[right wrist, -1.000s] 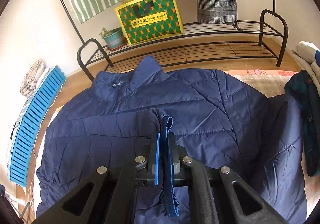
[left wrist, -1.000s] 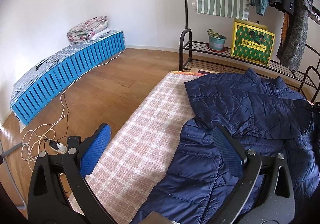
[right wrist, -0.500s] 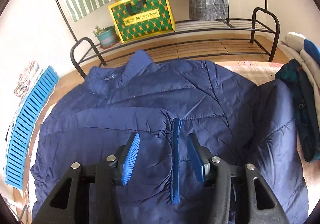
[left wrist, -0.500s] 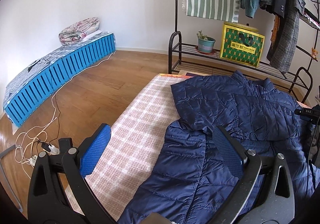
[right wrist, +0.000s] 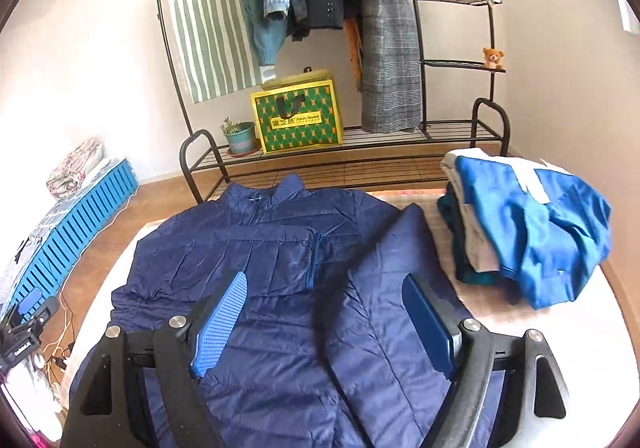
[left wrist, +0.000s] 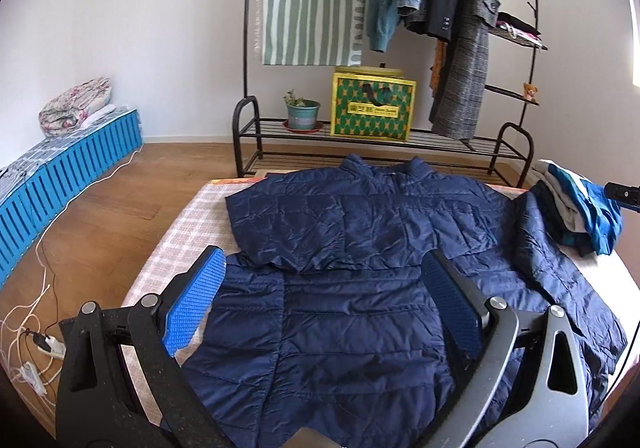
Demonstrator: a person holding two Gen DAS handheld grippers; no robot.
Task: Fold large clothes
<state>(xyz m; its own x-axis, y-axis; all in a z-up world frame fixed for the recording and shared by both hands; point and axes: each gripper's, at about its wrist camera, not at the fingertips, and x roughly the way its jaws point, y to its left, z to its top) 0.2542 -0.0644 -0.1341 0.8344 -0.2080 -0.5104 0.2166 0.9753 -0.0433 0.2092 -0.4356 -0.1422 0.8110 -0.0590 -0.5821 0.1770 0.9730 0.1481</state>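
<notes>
— While both tongs are hanging over the bed, what are they gripping?

— Nothing. The left tongs (left wrist: 324,304) are standing released, blue pads spread wide above the lower half of the navy puffer jacket (left wrist: 360,248). The right tongs (right wrist: 328,324) are gaping the same way, hovering over the jacket's (right wrist: 272,272) right front.

— And the jacket, where is it lying?

— It is lying flat on the checked bedspread (left wrist: 176,248), collar pointing toward the far wall. One sleeve (right wrist: 276,260) is lying folded across the chest, its brighter blue cuff showing near the middle. The other sleeve (right wrist: 384,248) is stretching out toward a pile of clothes (right wrist: 520,224) sitting on the bed's right side, just beside it.

— What is standing behind?

— A black clothes rack (left wrist: 248,116) is carrying hanging coats, a potted plant (left wrist: 302,114) and a green-and-yellow bag (left wrist: 372,112). A blue slatted bench (left wrist: 72,172) is running along the left wall, with white cables (left wrist: 32,308) trailing over the wooden floor.
</notes>
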